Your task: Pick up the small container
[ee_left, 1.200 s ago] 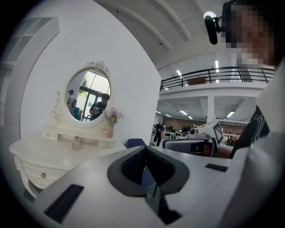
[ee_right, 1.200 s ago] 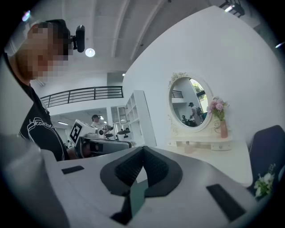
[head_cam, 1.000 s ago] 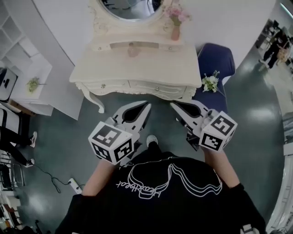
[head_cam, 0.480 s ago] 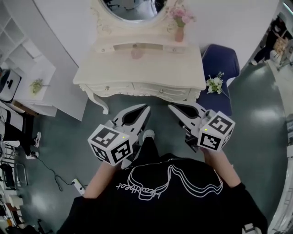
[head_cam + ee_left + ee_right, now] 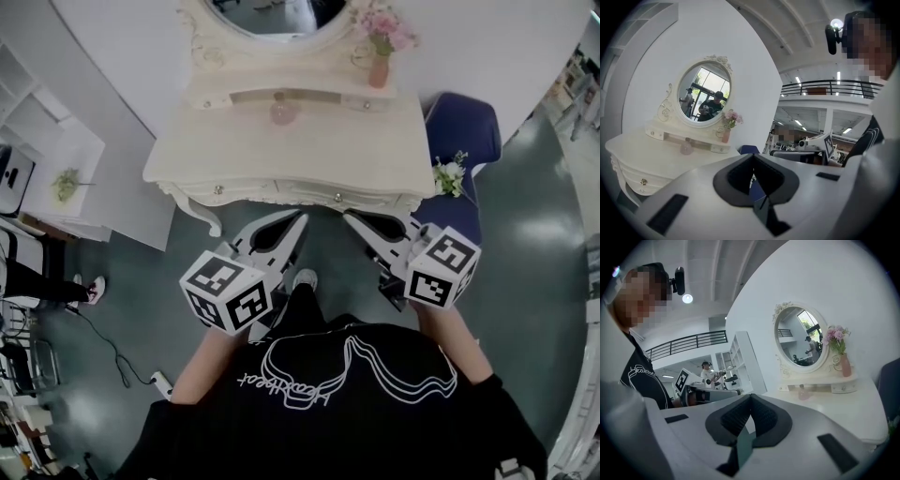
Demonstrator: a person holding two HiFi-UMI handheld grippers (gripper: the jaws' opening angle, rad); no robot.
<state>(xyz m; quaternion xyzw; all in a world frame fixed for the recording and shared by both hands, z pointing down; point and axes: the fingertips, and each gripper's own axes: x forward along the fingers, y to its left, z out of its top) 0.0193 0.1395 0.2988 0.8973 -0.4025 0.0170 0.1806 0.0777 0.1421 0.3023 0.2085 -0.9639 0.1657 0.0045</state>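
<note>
Short of the dressing table's [image 5: 281, 173] front edge: your left gripper [image 5: 300, 219] and right gripper [image 5: 350, 217] hang side by side, each with its jaws pressed together on nothing.
Small container: the pink one [image 5: 282, 112] sits at the back middle of the table top, just in front of the low shelf [image 5: 309, 95], well apart from both grippers.
Reach risk: arrive with jaws unparted and you'll likely shove it against the shelf or tip it.
Vase [image 5: 378, 72]: on the shelf's right end; a wide right-hand sweep could topple it.
</note>
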